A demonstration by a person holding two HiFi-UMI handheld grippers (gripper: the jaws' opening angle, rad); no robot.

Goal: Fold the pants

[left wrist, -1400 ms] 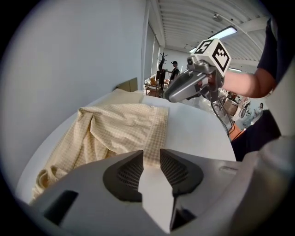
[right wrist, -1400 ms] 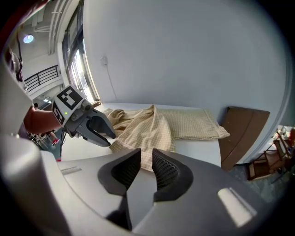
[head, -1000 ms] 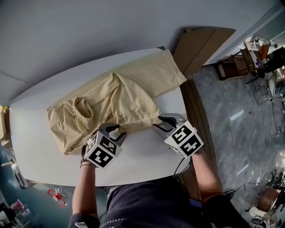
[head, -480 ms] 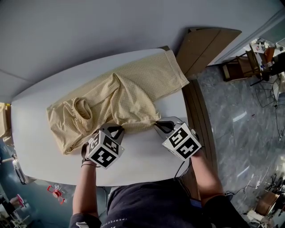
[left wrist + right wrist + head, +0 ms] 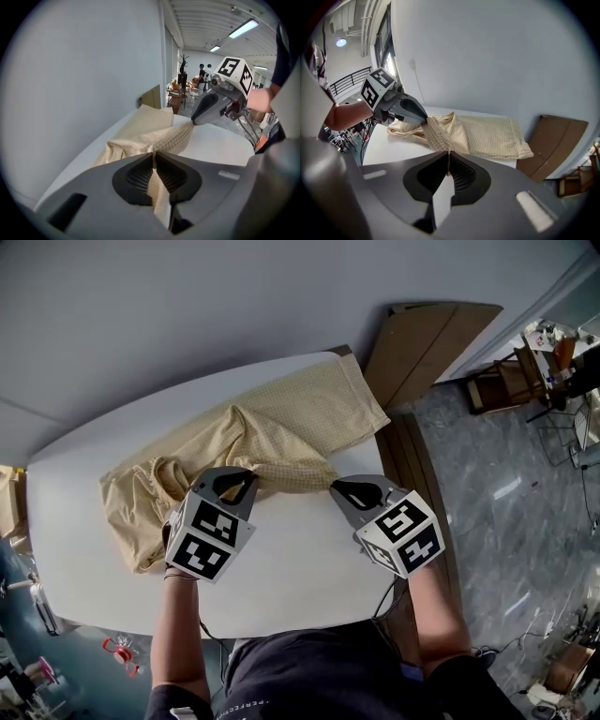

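Observation:
Pale yellow checked pants [image 5: 281,427] lie rumpled across the white table [image 5: 300,559], waistband at the left and leg ends at the far right. My left gripper [image 5: 234,486] grips the near edge of the folded-over leg, and its jaws have just been closing with cloth between them. My right gripper [image 5: 349,491] pinches the same edge further right, and its jaws too have just been closing on the cloth. The edge hangs stretched between them, off the table. The left gripper view shows fabric [image 5: 150,124] running into the shut jaws [image 5: 154,157]. The right gripper view shows a thin strip of cloth clamped [image 5: 448,159].
A brown board [image 5: 422,338] leans by the table's far right corner. The table's right edge drops to a grey marbled floor [image 5: 497,484]. Chairs and clutter [image 5: 525,371] stand at the far right. The wall runs close behind the table.
Both grippers went from open at the pants' near edge to shut on it. They then rose and moved toward the far side, lifting that edge off the table.

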